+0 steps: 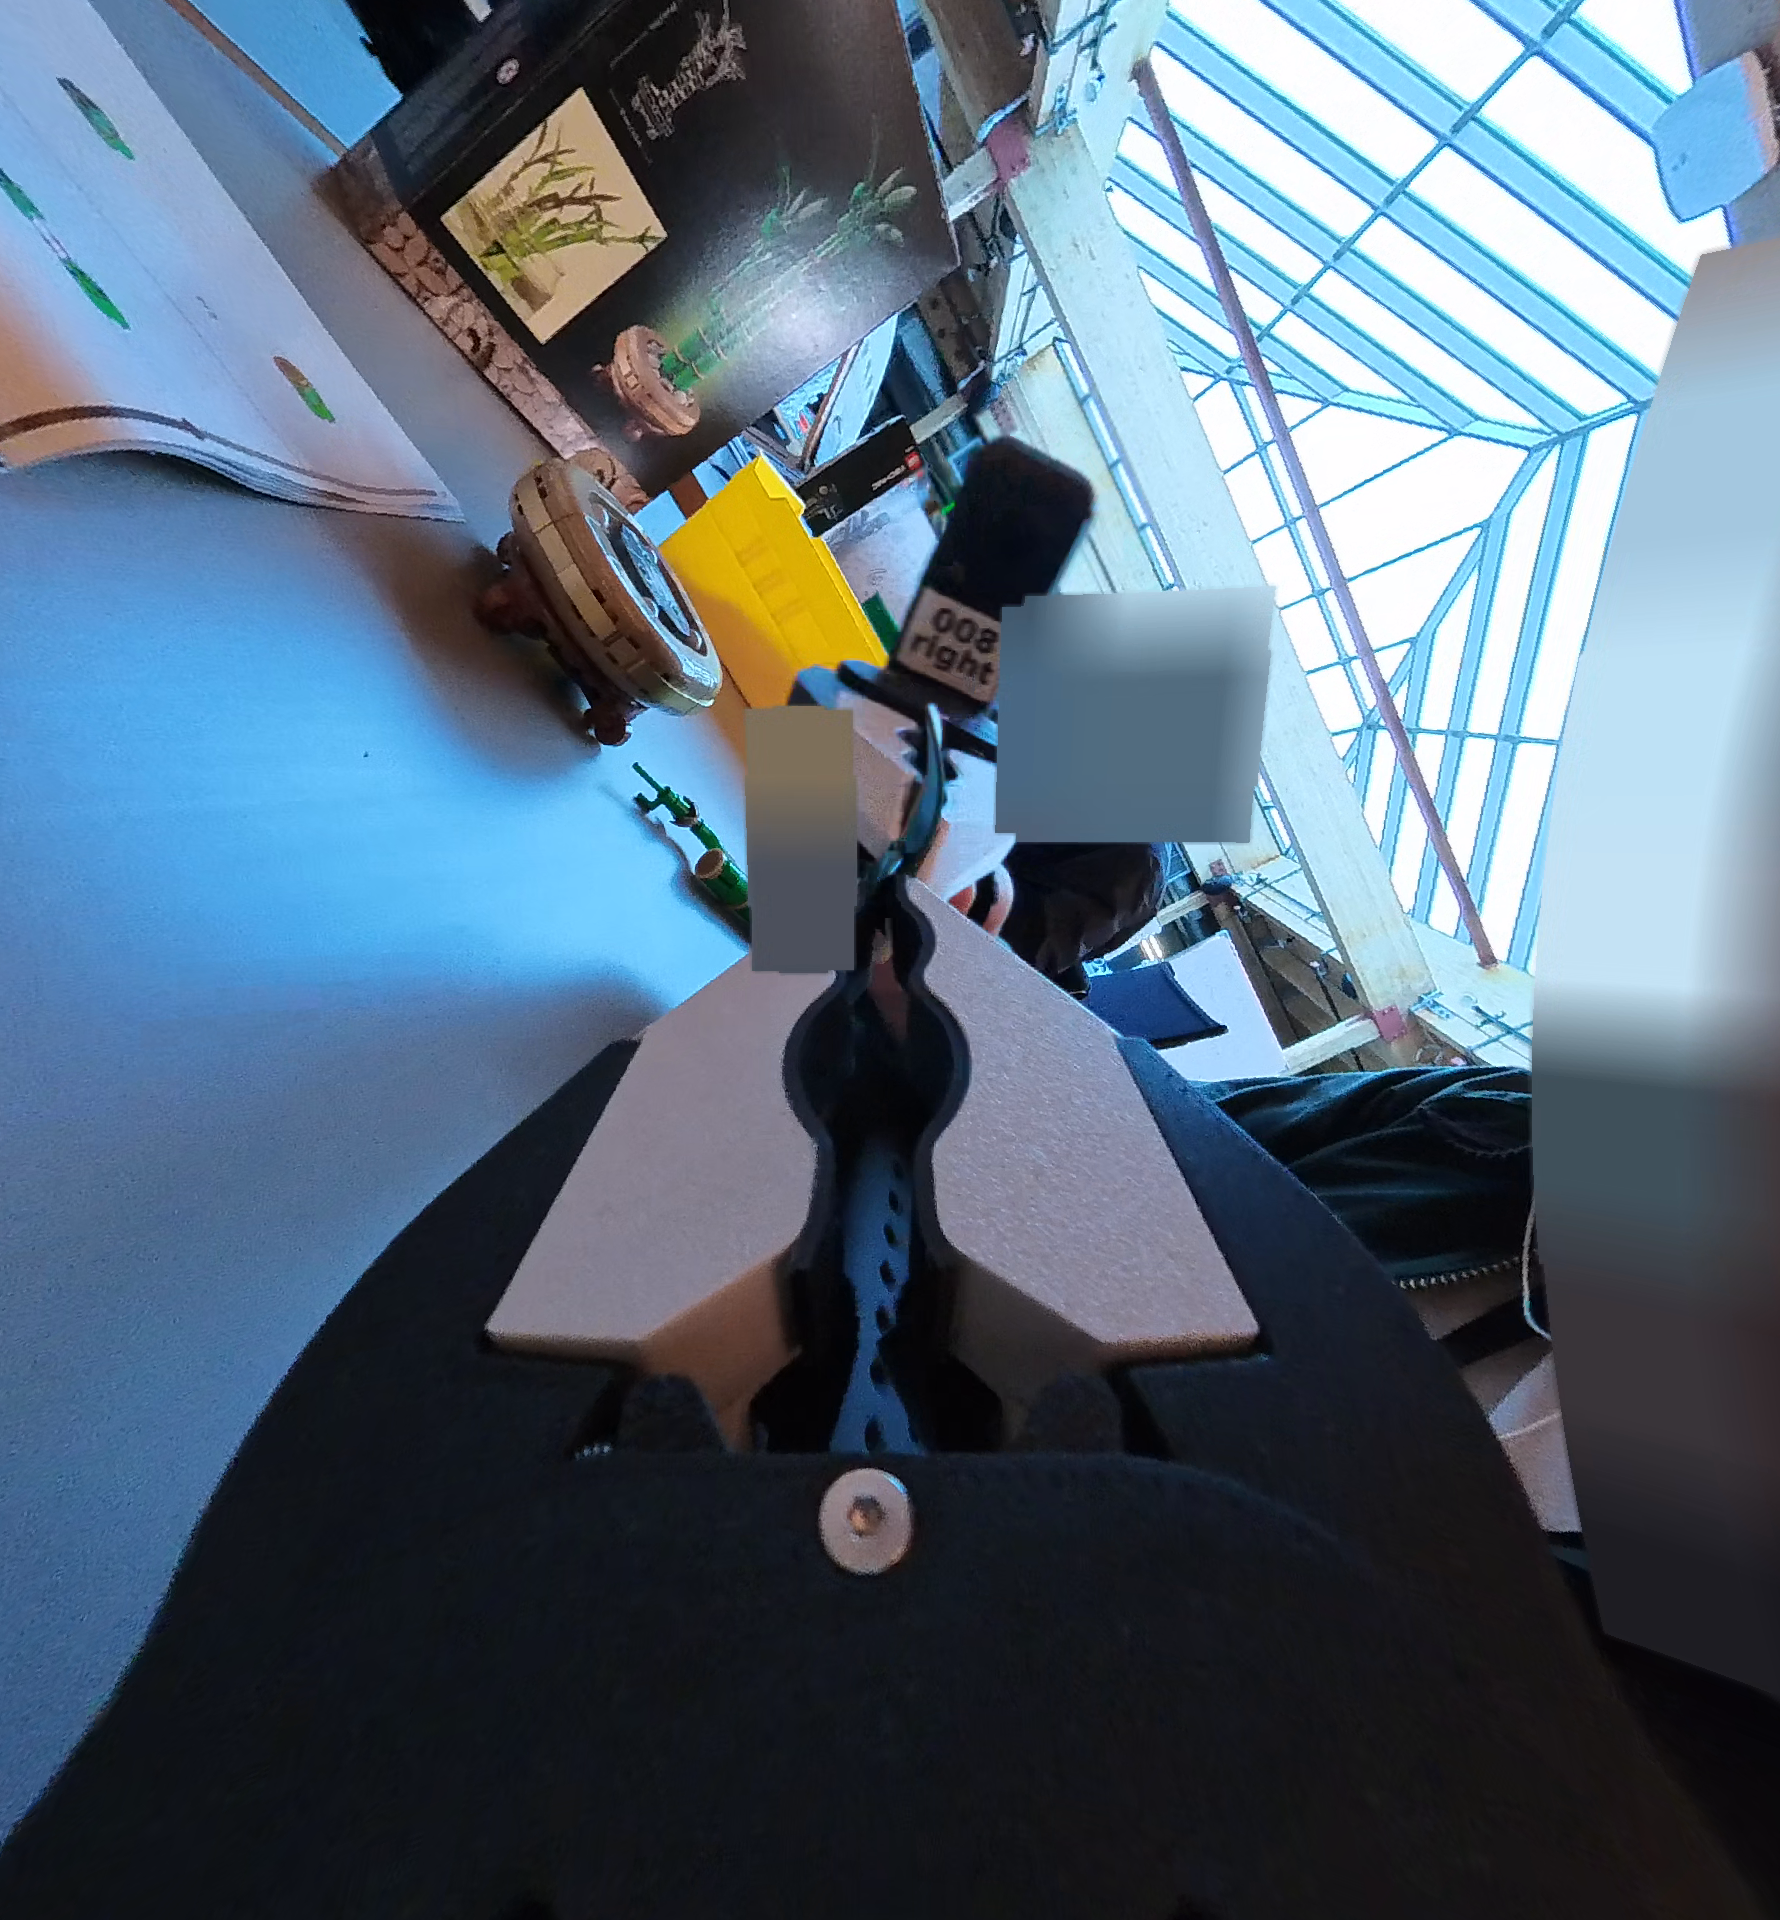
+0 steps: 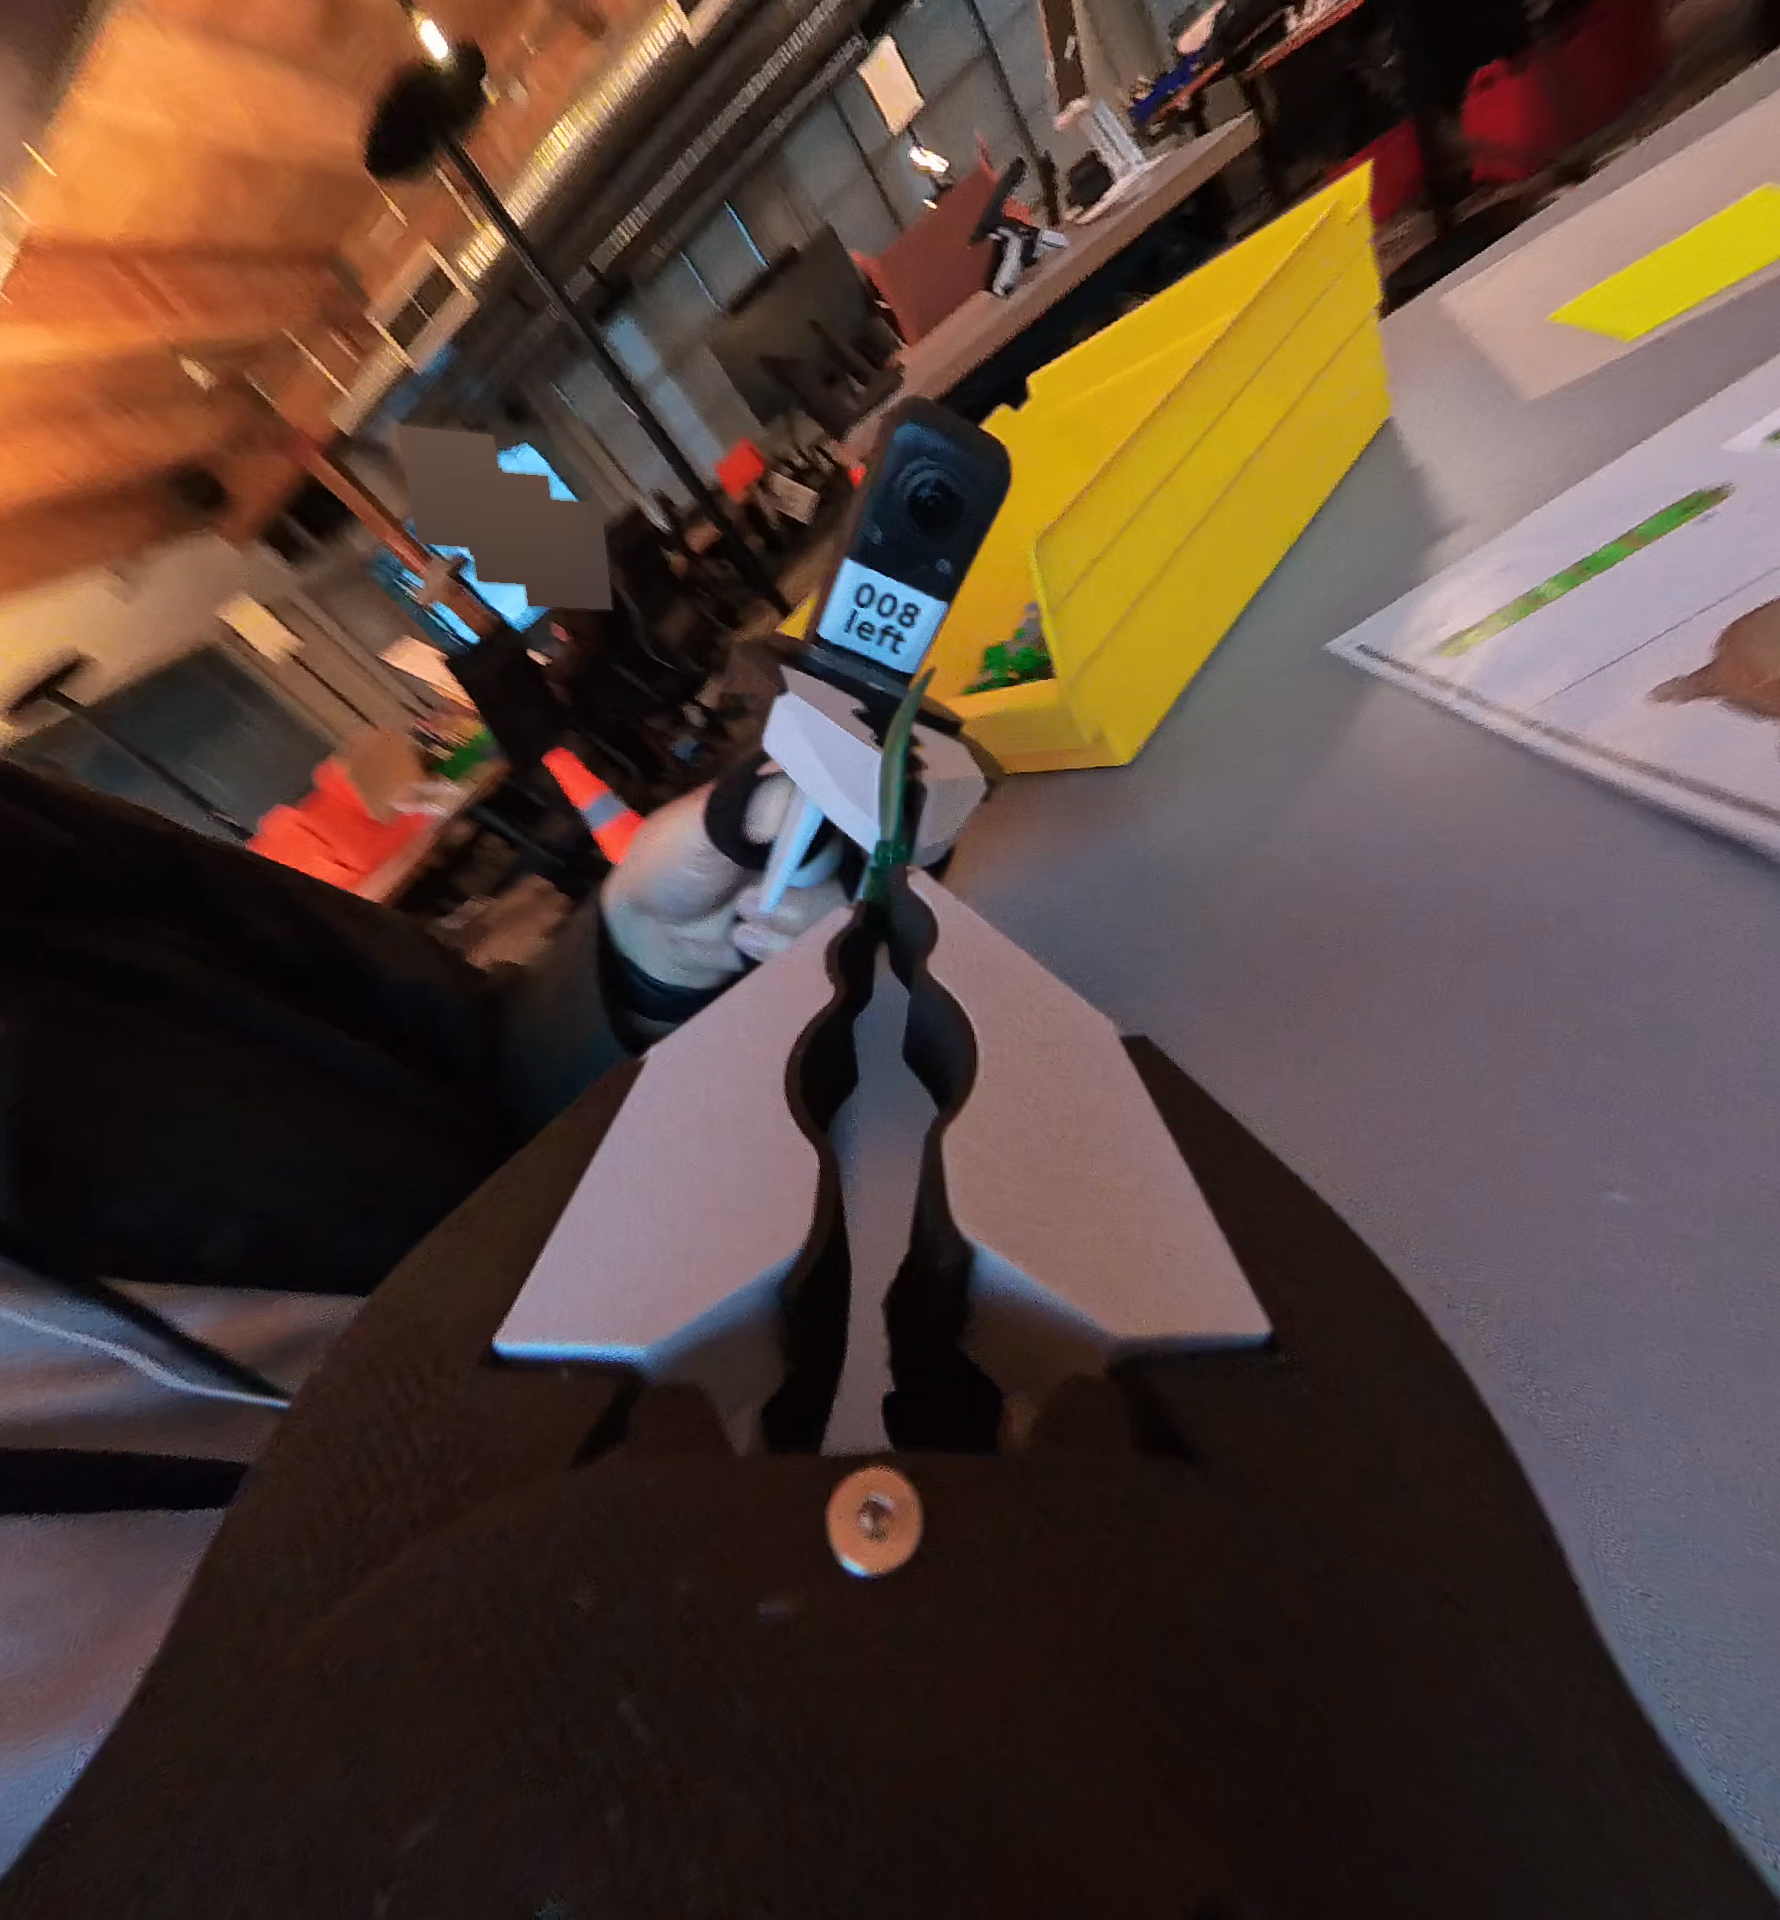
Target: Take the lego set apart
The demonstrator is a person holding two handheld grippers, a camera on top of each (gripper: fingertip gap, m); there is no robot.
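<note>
The left claw (image 1: 891, 914) and the right claw (image 2: 891, 909) are meeting tip to tip above the grey tabletop (image 1: 242, 831), each pinching one end of a thin green leaf piece (image 2: 896, 790) that is arching between them. Both claws are closed on that piece, their fingers nearly together. A person's hand (image 2: 699, 883) is gripping the left tool's handle just behind it. Near the claws, a short green bamboo stalk (image 1: 694, 831) is lying on the tabletop, partly hidden by a blurred patch. Farther off, the round tan and brown pot base (image 1: 605, 603) of the set is standing beside a yellow bin (image 2: 1198, 499) holding green pieces. An open instruction booklet (image 2: 1644, 623) is lying to one side, and the dark set box (image 1: 657, 229) is standing behind the pot base.
</note>
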